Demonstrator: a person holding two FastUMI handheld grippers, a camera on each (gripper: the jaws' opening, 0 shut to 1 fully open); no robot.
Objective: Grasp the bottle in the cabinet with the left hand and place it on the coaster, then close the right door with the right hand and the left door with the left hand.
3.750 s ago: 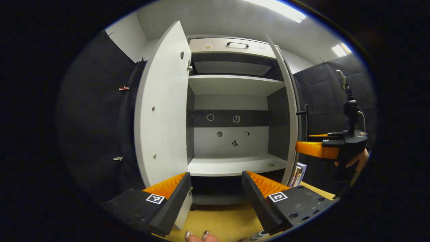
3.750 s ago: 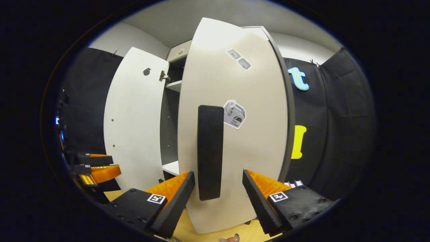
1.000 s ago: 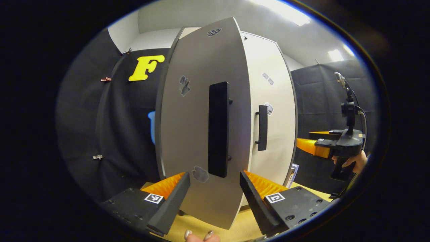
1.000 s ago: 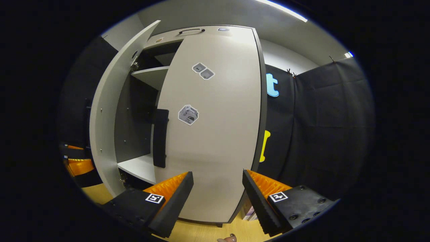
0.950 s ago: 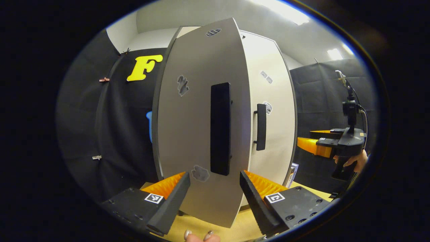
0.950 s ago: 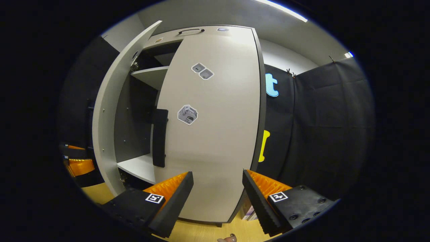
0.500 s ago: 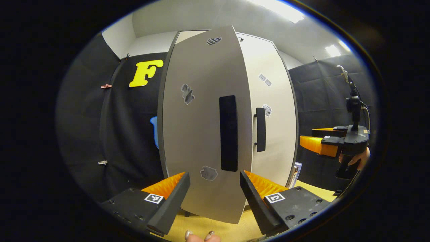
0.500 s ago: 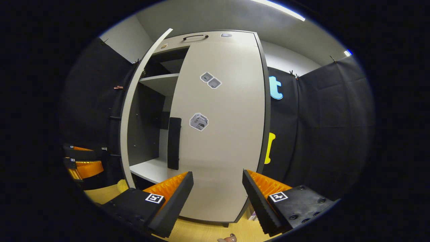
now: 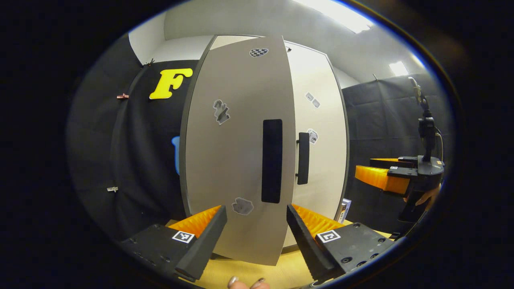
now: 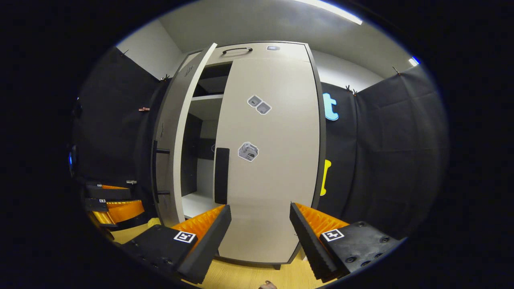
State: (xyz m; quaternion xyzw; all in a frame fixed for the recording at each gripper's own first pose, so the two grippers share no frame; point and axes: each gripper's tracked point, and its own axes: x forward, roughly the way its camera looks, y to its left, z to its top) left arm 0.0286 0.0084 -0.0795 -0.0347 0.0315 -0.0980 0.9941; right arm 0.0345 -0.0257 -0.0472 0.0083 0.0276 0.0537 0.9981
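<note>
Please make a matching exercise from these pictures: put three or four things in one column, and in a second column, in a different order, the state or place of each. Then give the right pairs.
Things:
1. left door
2. right door
3. left gripper
4. checkered sticker

States or places:
A. shut flat against the cabinet
B. open, with nothing between its fingers
C. near the top of the left door
D. partly open, a gap to the shelves still showing

Right pairs: 1-D, 2-A, 3-B, 4-C
</note>
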